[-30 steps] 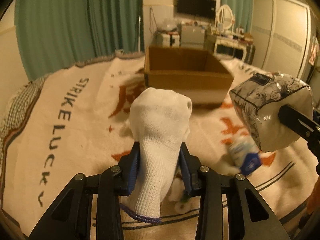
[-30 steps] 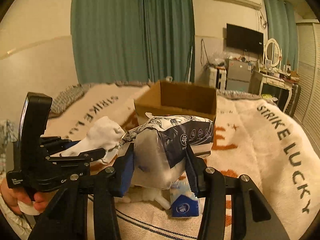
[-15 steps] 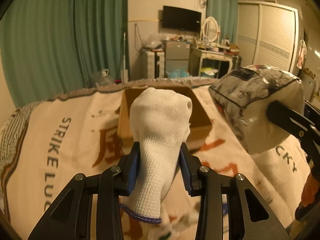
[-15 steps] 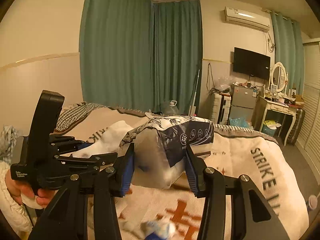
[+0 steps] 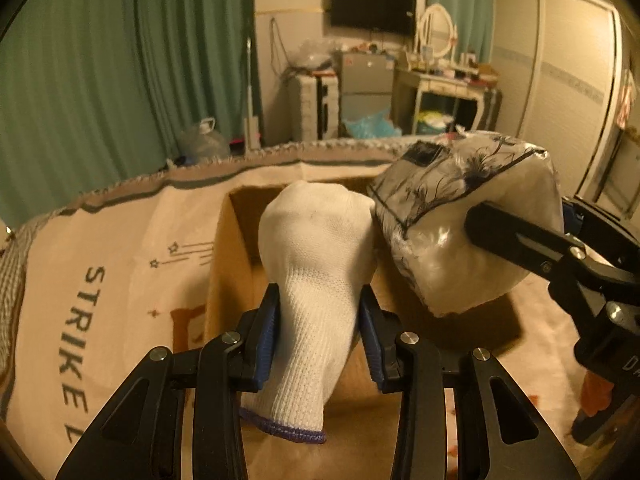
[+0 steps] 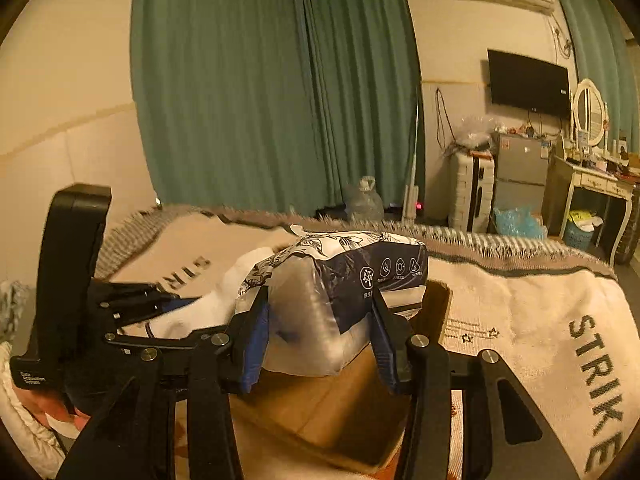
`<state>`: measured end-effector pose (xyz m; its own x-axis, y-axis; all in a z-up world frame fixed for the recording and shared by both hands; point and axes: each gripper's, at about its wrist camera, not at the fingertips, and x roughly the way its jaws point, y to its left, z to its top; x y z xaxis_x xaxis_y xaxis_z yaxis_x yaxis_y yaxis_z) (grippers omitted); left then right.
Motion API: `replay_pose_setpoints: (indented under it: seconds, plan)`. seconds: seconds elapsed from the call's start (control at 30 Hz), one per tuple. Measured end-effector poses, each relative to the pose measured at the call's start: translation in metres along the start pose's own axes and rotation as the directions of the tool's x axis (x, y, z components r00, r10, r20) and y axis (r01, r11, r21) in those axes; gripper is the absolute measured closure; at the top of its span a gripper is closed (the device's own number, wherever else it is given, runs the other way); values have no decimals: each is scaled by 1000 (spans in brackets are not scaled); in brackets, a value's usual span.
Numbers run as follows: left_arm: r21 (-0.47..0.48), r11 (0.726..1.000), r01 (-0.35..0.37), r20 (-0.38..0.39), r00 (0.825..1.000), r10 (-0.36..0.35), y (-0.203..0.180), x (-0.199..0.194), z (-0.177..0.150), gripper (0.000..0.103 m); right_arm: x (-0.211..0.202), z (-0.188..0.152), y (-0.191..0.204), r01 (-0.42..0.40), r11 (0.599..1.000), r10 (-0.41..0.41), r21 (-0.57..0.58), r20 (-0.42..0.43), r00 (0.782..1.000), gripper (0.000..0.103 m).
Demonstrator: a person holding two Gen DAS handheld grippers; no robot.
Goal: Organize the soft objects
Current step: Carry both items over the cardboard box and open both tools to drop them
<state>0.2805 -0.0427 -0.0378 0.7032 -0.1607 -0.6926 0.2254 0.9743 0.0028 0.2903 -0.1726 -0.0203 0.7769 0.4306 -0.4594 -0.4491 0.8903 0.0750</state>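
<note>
The sock [image 5: 316,280] looked soft and light, pinched mid-body in the left gripper [image 5: 318,332] jaws. At 3 o'clock, right gripper [image 6: 320,332] jaws squeezed the squashy tissue pack [image 6: 336,292] over the box [image 5: 232,264].

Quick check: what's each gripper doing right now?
Left gripper: shut on the white sock.
Right gripper: shut on the tissue pack.

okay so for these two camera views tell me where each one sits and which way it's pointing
Left wrist: rides the left gripper, looking along its fingers over the cardboard box toward the TV wall; shows its clamped white sock, plus the right gripper.
Right wrist: rides the right gripper, facing the green curtains; shows its clamped tissue pack and the person's hand.
Shared: box, sock, pack, blanket.
</note>
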Motion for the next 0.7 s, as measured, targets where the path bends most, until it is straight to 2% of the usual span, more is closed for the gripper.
replay_pose_setpoints:
  seconds: [0.17, 0.23, 0.27, 0.33, 0.43, 0.53, 0.7]
  plan:
    - [21, 1000, 5, -27, 1000, -5, -6, 18, -3, 63, 26, -22, -14, 26, 1000, -26, -7, -72, 997, 56]
    - [41, 999, 17, -29, 999, -16, -12, 17, -2, 62, 29, -28, -17, 26, 1000, -26, -2, -89, 996, 51]
    - [45, 999, 15, -36, 999, -14, -13, 17, -1, 60, 28, -31, -17, 27, 1000, -27, -2, -91, 995, 51]
    - [52, 999, -8, -55, 998, 11, -14, 15, 0, 45, 24, -30, -18, 56, 998, -56, -1, -93, 994, 38]
    - [27, 999, -39, -41, 998, 40, -10, -1, 3, 41, 4, -24, -22, 82, 996, -80, 27, -69, 994, 24]
    - [1, 999, -54, -44, 998, 54, -7, -19, 11, 40, -18, -14, -19, 106, 994, -105, 30, -55, 993, 21]
    - [-23, 998, -65, 19, 998, 66, -9, -78, 23, 40, -76, 11, -2, 173, 985, -174, -3, -19, 985, 17]
